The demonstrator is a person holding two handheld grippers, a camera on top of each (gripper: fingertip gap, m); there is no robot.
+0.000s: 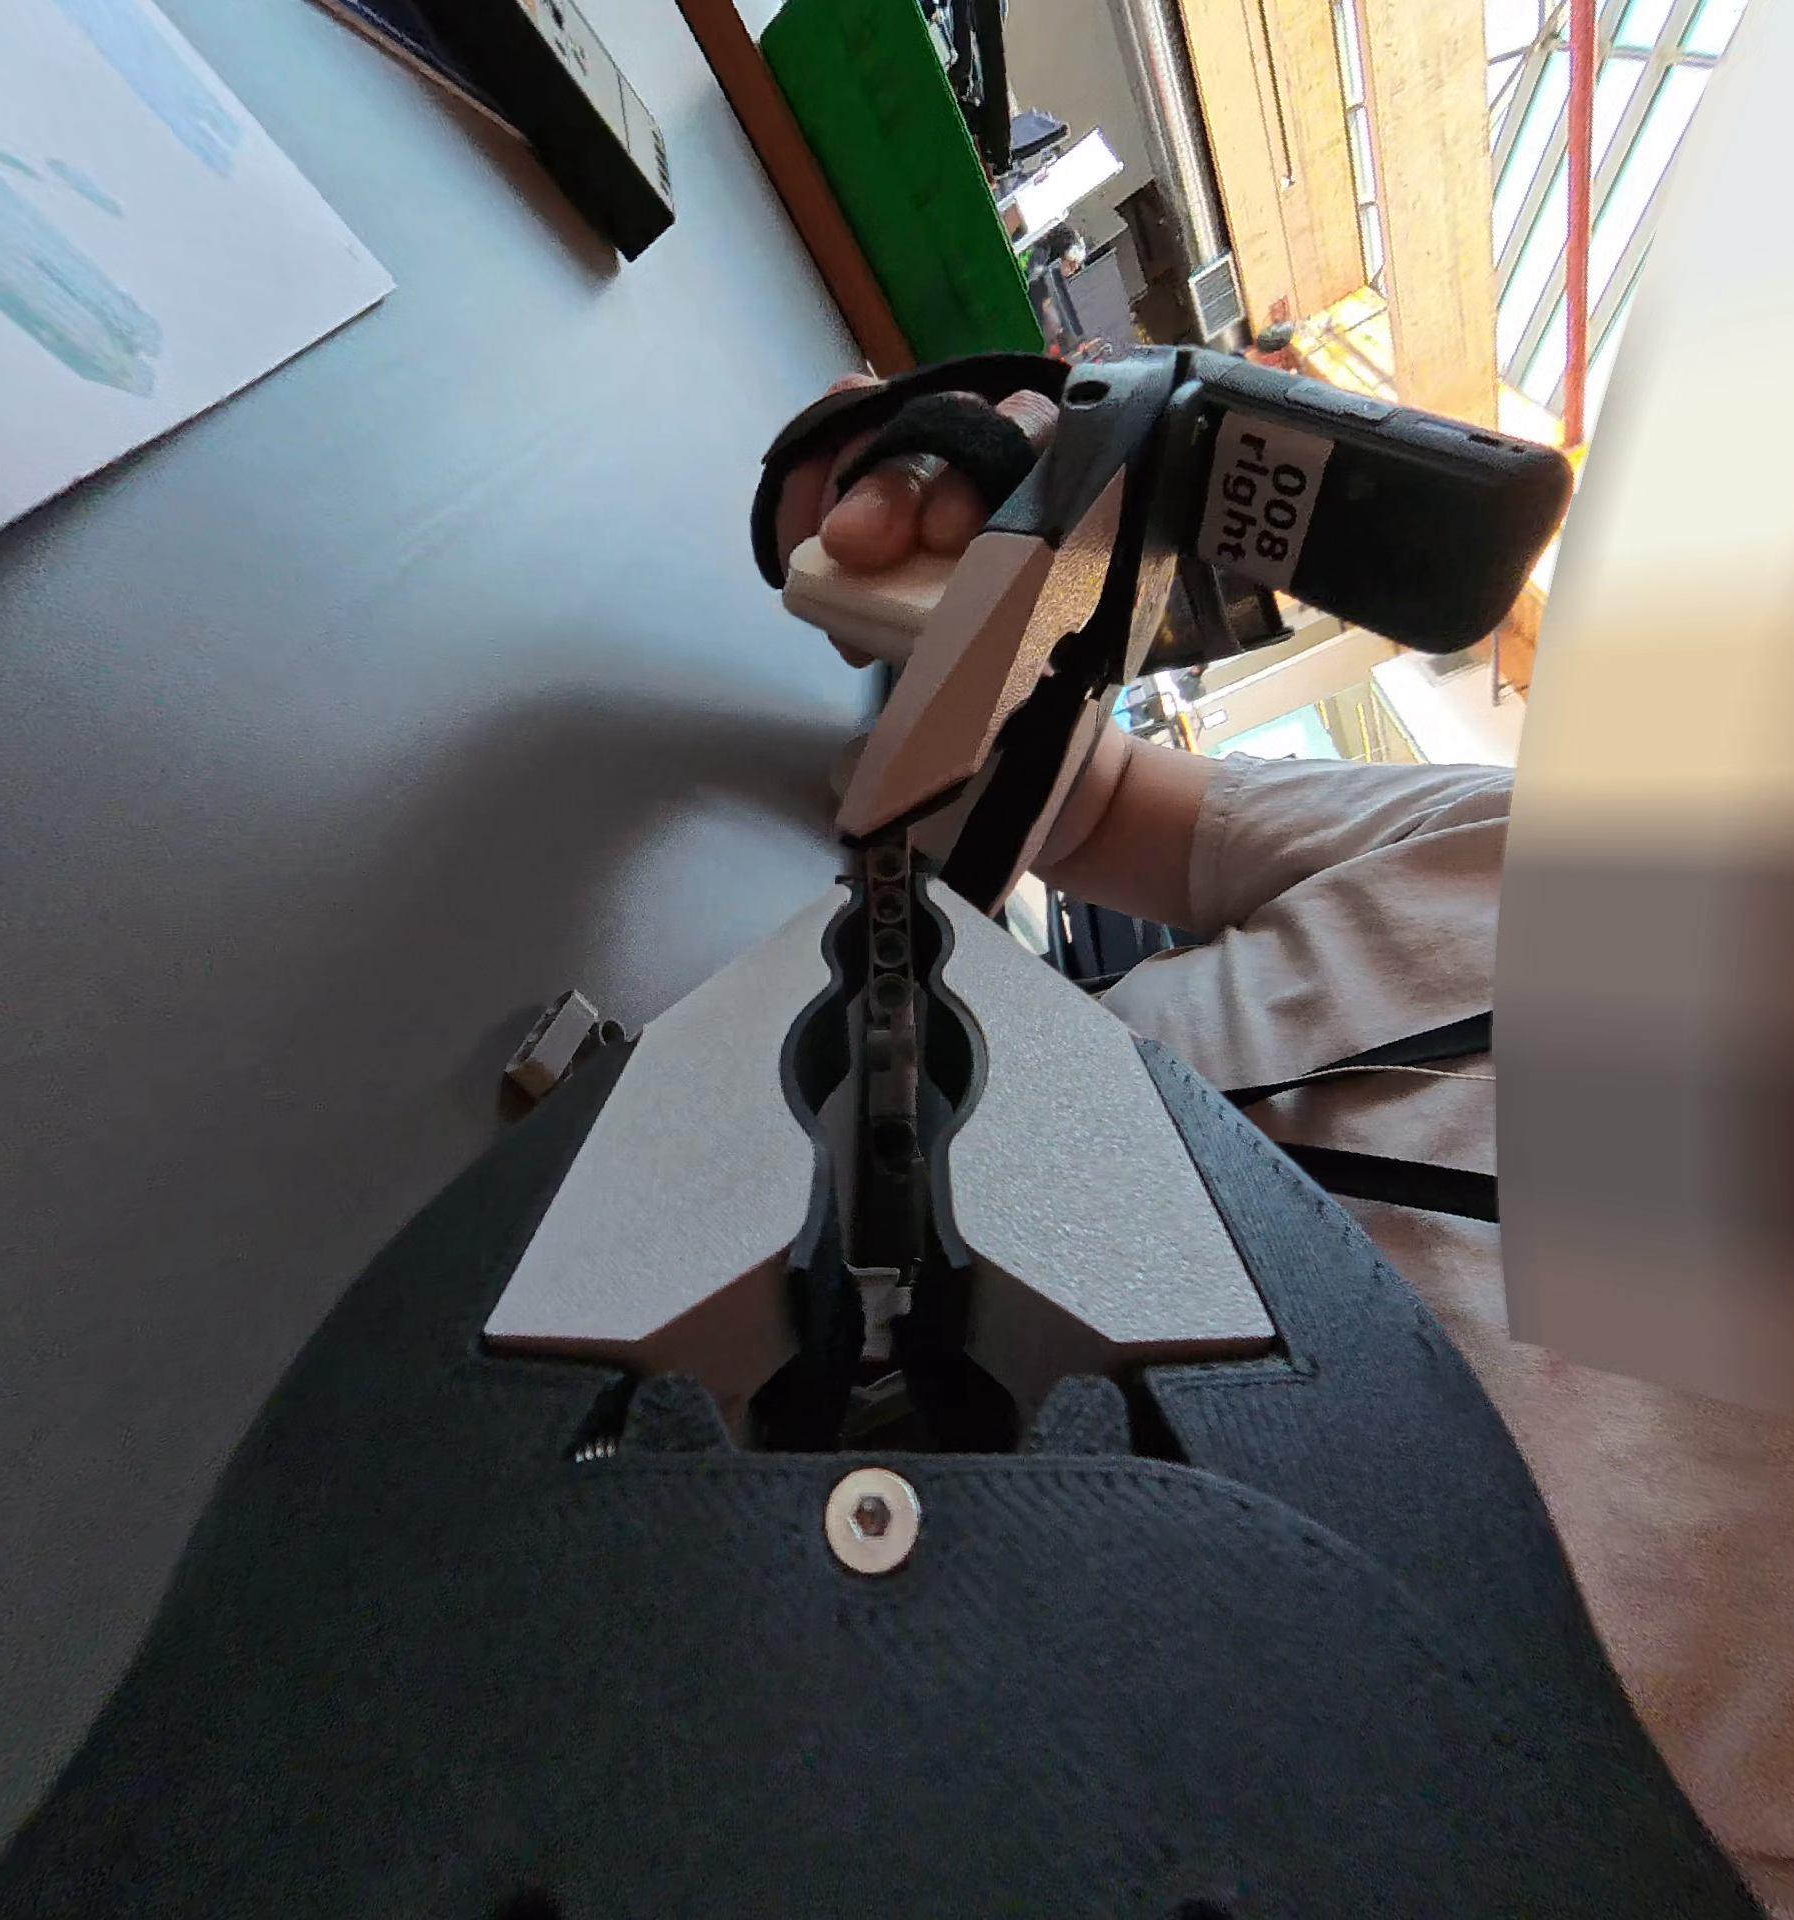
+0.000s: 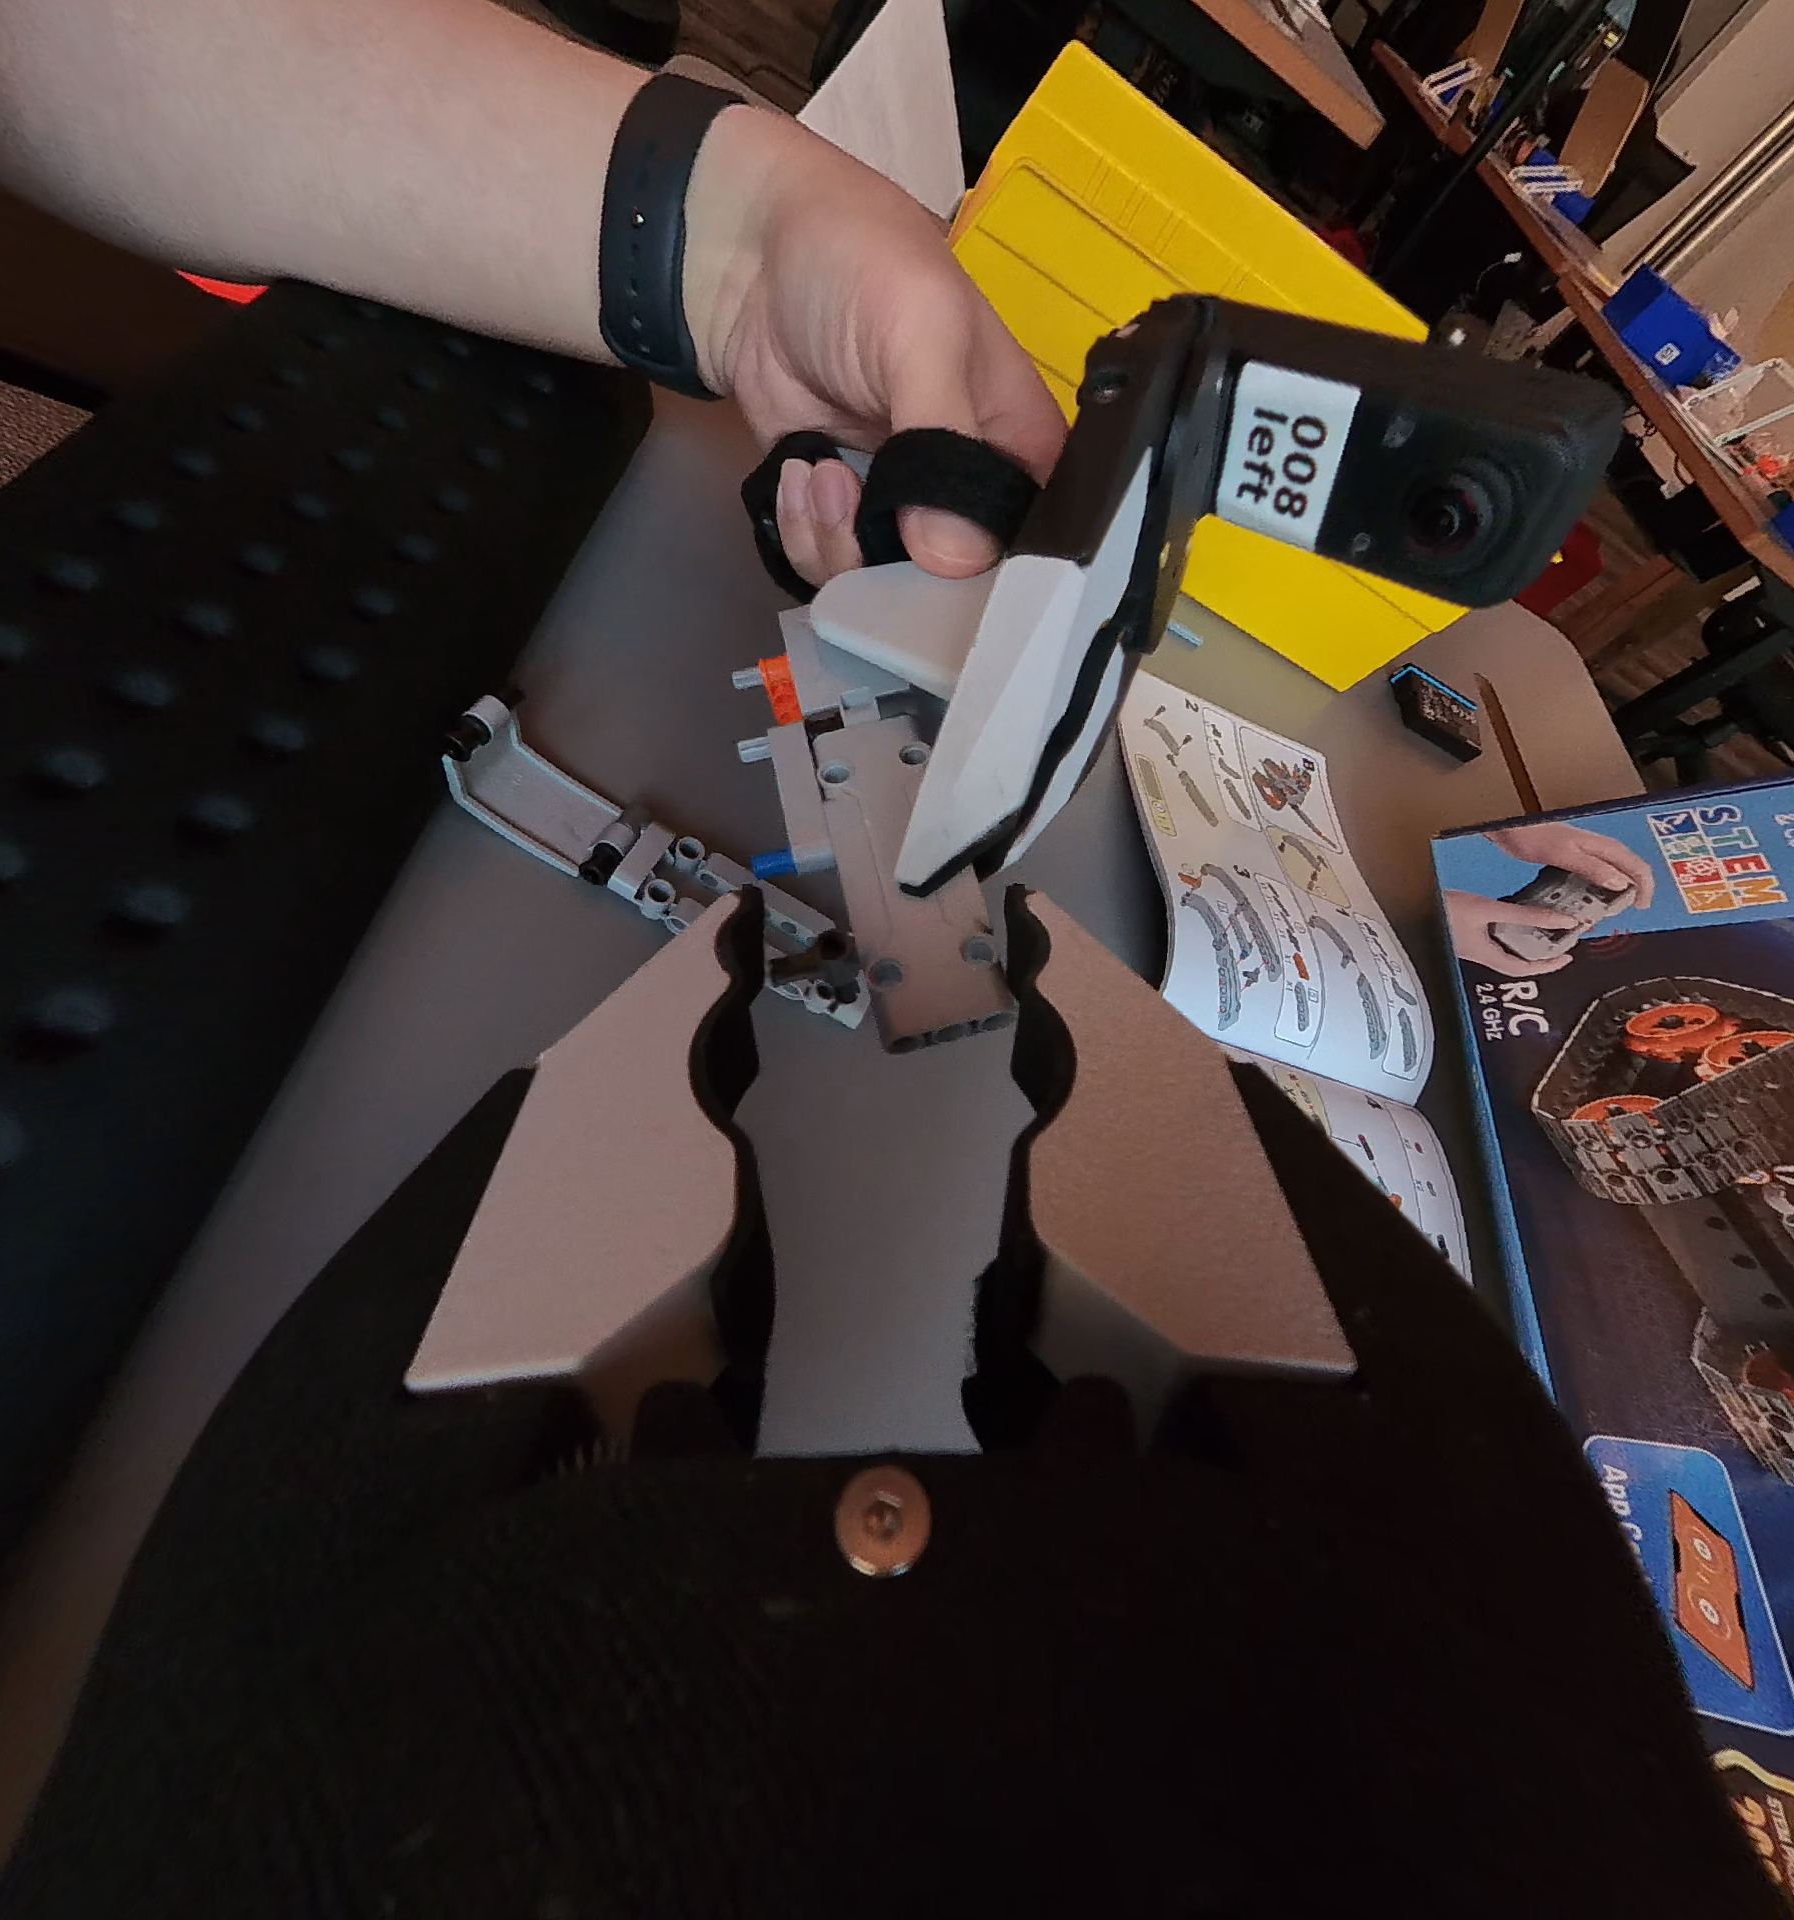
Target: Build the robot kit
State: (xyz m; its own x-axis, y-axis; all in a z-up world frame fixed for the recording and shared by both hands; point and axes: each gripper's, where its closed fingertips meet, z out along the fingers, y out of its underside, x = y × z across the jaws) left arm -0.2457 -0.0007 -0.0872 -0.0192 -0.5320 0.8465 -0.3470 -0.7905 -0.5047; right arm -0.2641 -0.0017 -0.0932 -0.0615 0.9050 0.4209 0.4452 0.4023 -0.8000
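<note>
Grey brick assy, orange/blue pins, clamped edge-on in left claw above table.

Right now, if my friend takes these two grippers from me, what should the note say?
Left gripper: jaws shut on the grey brick assembly.
Right gripper: jaws open, one on each side of the assembly's free end, not clamping it.
On the table: a second grey brick piece, the open booklet and the kit box.
</note>
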